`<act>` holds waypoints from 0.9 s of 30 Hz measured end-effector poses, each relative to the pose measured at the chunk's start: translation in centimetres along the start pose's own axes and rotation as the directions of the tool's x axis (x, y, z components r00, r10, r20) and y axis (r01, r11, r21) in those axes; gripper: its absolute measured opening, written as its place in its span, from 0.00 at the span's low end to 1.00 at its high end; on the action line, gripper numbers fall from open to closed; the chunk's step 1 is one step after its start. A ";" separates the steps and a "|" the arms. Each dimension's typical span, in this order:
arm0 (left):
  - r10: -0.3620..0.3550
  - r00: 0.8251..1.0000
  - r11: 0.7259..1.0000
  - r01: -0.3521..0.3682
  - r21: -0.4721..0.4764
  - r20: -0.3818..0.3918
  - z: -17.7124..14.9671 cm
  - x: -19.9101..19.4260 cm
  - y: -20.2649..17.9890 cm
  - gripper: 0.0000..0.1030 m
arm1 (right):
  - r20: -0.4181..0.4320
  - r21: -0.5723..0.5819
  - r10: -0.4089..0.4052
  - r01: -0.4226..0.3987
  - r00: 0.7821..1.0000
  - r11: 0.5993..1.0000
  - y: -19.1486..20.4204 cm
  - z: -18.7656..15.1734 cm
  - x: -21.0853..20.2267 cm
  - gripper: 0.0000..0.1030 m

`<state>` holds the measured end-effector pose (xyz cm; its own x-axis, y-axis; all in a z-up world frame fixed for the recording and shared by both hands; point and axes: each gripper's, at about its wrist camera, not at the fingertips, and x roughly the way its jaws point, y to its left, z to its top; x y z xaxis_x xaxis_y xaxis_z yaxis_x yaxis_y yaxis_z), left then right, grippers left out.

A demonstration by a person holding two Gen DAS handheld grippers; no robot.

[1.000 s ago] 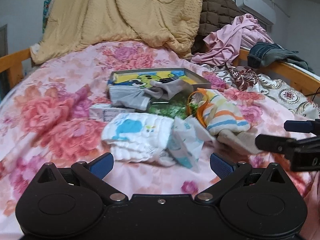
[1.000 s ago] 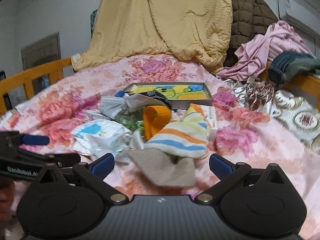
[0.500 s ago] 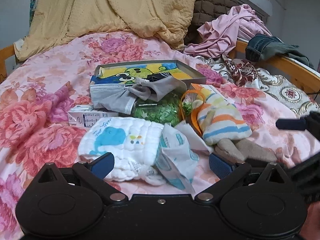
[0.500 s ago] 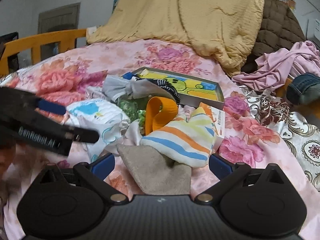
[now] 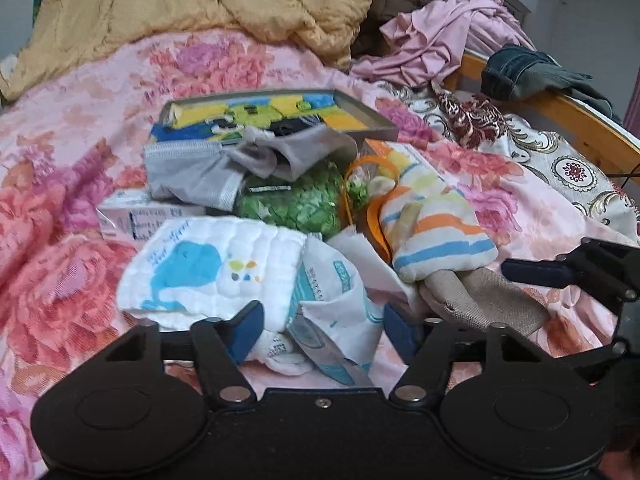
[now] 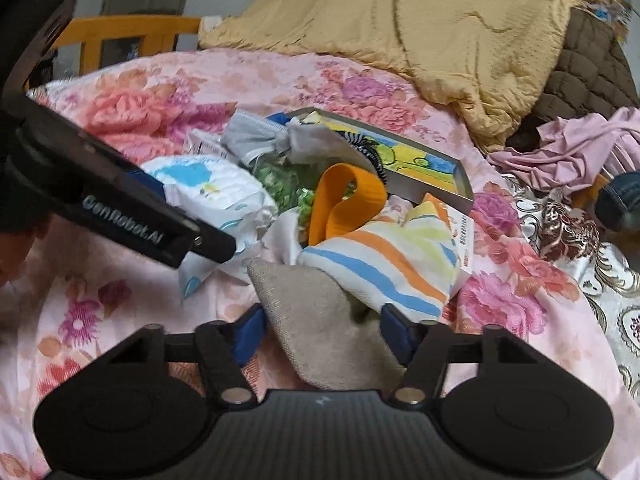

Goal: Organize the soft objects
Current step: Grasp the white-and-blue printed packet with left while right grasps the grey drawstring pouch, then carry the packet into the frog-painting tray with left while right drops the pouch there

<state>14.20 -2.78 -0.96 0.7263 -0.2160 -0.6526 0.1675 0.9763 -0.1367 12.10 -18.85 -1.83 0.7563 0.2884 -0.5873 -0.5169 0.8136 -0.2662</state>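
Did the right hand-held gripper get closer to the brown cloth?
Yes. The right hand-held gripper moved in toward the pile; its jaws, just closing, now flank the brown cloth, with the picture box nearer.

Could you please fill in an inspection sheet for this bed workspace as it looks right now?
Surface: pink floral bedspread.
Job's things: white whale-print cloth, striped cloth, beige cloth, grey garment.
Clutter: shallow cartoon-print box, green crinkly bag.
Grippers: left tongs closing around whale cloth; right tongs closing around beige cloth; contact unclear.
Cables: nothing seen.
Surroundings: yellow quilt, wooden bed rail.
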 end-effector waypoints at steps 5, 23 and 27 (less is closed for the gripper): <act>-0.001 0.999 1.000 0.000 -0.019 -0.034 0.3 0.6 0.0 0.36 | 0.001 -0.015 0.016 -0.016 1.000 1.000 0.3 -0.2 0.2 0.28; -0.028 0.999 0.998 0.030 -0.051 0.047 1.1 -2.9 -0.3 0.22 | 0.225 -0.039 0.014 -0.005 0.974 0.999 0.5 -0.5 -4.2 0.03; -0.034 0.994 0.995 0.043 -0.091 0.102 1.2 -4.1 0.2 0.22 | 0.284 -0.023 0.013 -0.007 0.959 1.000 0.2 -0.3 -5.5 0.03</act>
<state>12.03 -1.75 2.62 0.7843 -0.2486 -0.5684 0.1371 0.9630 -0.2320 7.73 -20.47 1.13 0.8322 0.4306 -0.3493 -0.5311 0.7999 -0.2793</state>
